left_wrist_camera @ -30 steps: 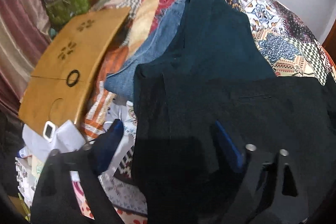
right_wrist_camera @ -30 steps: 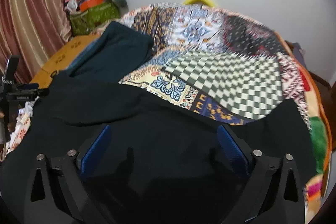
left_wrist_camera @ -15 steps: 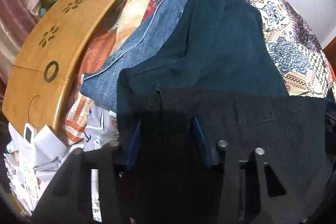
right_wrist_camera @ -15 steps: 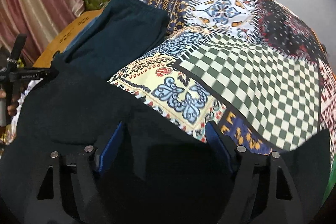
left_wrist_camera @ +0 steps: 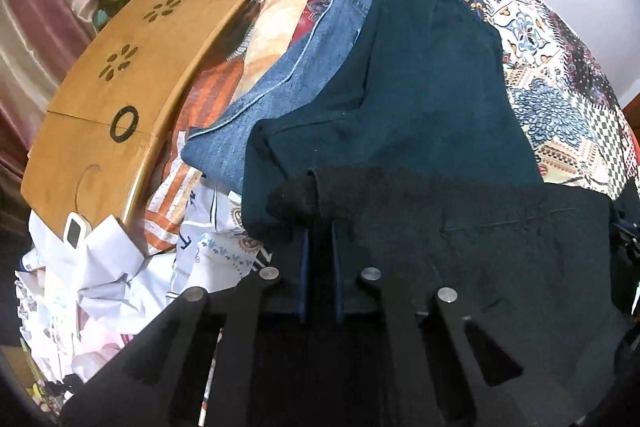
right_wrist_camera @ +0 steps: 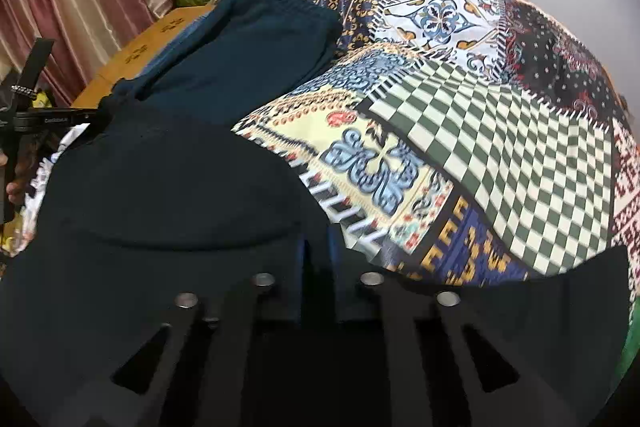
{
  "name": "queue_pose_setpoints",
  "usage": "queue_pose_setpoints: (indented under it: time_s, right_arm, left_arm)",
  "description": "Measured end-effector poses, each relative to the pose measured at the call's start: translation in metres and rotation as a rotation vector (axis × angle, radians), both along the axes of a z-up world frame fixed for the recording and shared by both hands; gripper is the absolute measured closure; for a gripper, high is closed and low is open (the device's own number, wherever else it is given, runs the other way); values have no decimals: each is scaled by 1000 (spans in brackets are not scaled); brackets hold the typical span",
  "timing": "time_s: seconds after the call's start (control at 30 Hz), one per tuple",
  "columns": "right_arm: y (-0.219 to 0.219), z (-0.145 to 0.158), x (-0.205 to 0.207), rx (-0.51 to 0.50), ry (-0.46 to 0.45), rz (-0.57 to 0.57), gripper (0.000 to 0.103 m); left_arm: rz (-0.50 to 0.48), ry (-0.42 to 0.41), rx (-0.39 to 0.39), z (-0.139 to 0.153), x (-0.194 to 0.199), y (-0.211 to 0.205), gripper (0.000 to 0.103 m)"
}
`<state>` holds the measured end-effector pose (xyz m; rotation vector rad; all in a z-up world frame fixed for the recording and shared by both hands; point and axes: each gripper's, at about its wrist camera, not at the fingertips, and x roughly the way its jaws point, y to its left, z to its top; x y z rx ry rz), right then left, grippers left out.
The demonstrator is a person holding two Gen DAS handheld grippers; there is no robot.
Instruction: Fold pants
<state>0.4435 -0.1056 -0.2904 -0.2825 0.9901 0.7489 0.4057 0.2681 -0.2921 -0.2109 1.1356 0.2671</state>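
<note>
**Both grippers clamped on the black pants at the near edge of the bed**

The left gripper [left_wrist_camera: 319,247] is closing on the waistband corner; the right gripper [right_wrist_camera: 318,259] is clenched on the same black pants [left_wrist_camera: 500,247], which are spread over the patchwork quilt [right_wrist_camera: 500,147]. A thin pinch may slip, or the teal garment [left_wrist_camera: 420,87] lying underneath may be dragged along.

Each view is taken close above the black pants [left_wrist_camera: 500,247], aimed steeply down along its fingers; the teal pants [right_wrist_camera: 248,59] and wooden board [left_wrist_camera: 120,99] are shared.
</note>
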Motion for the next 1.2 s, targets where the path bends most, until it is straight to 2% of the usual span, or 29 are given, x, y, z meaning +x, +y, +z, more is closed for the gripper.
queue_pose_setpoints:
  time_s: [0.07,0.17,0.33,0.53,0.7,0.77,0.93,1.2]
  right_arm:
    - [0,10,-10,-5,-57,4,96]
    - [-5,30,-15,45,-83,-19,97]
    - [-10,59,-35,53,-170,-27,97]
    - [-20,78,-78,51,-207,-19,97]
    - [-32,84,-117,60,-224,-29,97]
    - [-37,85,-133,65,-228,-34,97]
    - [-44,85,-168,77,-236,-36,97]
    - [-55,72,-215,91,-206,-30,97]
  left_arm:
    - [1,-20,20,12,-5,-3,94]
    - [-5,-64,37,36,-14,-5,94]
    - [-41,-142,75,80,-37,-12,95]
    - [-83,-225,108,112,-90,-24,95]
    - [-83,-257,101,120,-127,-34,96]
    - [-76,-263,103,122,-141,-38,101]
    - [-76,-271,102,126,-182,-43,101]
    - [-51,-248,49,110,-236,-42,101]
